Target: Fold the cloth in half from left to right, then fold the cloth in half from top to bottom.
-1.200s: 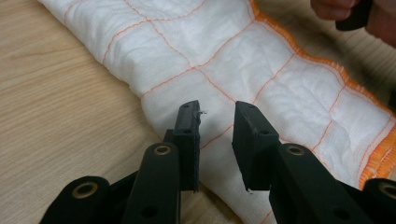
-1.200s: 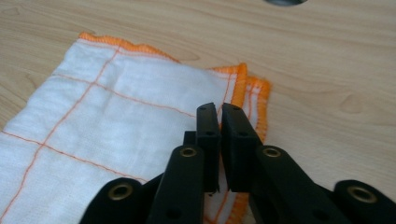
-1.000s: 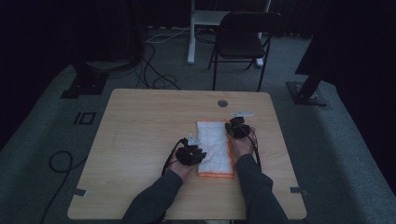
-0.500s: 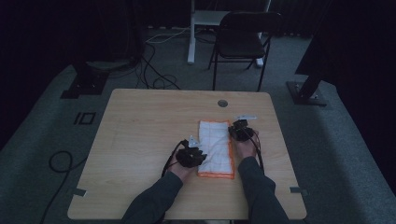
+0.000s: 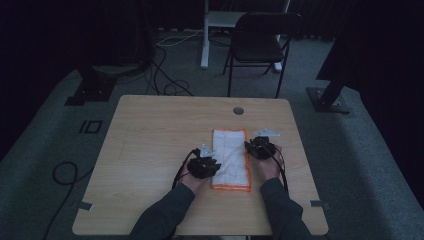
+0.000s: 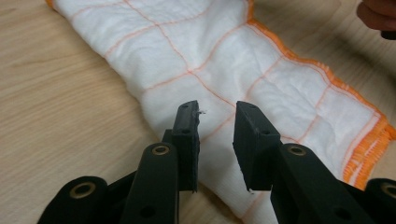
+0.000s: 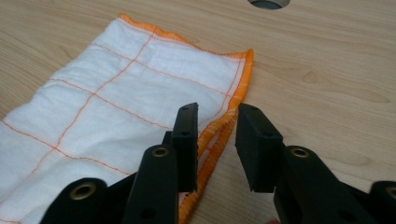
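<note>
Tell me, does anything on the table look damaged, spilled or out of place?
Nothing stands out. The white cloth with orange edging lies folded and fairly flat on the wooden table, only slightly rumpled. No spill or tear shows.

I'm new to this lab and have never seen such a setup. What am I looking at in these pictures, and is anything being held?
No robot here: a person sits at a wooden table and holds a hand tool with two black jaws in each hand. The high view looks down from above: the left gripper and the right gripper sit at either side of a folded white cloth with orange edging. The other two pictures come from cameras riding on the tools, looking along their jaws. The left gripper's jaws stand apart over the cloth's middle. The right gripper's jaws have just been opening, with the cloth's orange edge below the gap. Nothing is held.
</note>
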`<state>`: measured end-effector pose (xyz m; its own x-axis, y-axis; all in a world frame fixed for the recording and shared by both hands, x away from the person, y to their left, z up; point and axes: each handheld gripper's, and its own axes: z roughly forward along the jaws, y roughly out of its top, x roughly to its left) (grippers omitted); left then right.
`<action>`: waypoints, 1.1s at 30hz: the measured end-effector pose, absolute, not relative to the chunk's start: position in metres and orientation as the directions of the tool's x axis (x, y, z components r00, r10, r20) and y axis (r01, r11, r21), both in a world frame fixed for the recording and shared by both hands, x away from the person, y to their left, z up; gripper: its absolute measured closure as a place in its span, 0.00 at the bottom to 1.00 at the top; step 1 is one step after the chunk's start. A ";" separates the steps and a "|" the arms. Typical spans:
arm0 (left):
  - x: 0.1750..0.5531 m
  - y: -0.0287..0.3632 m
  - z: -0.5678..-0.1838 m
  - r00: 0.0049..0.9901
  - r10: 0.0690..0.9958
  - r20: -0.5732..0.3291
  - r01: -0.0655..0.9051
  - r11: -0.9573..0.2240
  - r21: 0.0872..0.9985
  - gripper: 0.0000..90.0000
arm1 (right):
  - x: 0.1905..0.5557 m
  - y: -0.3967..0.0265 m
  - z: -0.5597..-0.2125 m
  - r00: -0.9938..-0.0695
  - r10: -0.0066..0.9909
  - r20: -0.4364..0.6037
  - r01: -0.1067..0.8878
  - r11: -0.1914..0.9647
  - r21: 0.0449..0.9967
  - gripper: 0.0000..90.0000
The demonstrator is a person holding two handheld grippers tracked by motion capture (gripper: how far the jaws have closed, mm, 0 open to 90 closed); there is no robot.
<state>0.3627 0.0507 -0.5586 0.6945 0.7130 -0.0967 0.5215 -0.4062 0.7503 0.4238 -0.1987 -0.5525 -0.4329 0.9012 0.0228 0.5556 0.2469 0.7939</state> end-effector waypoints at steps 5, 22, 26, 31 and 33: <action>0.369 0.060 -0.555 0.673 0.733 -0.094 0.525 -0.385 0.759 0.78 | 0.423 -0.198 -0.553 -0.438 0.899 0.017 0.556 0.256 0.791 0.73; 0.397 0.077 -0.548 0.617 0.783 -0.076 0.530 -0.342 0.776 0.75 | 0.433 -0.198 -0.552 -0.438 0.898 0.025 0.555 0.249 0.793 0.70; 0.405 0.077 -0.547 0.604 0.793 -0.074 0.525 -0.327 0.786 0.74 | 0.436 -0.197 -0.552 -0.438 0.898 0.029 0.555 0.245 0.795 0.70; 0.414 0.078 -0.546 0.594 0.802 -0.064 0.522 -0.324 0.789 0.73 | 0.441 -0.195 -0.554 -0.447 0.894 0.029 0.553 0.250 0.795 0.70; 0.422 0.077 -0.546 0.584 0.810 -0.059 0.520 -0.317 0.793 0.72 | 0.443 -0.194 -0.556 -0.452 0.891 0.038 0.555 0.247 0.794 0.68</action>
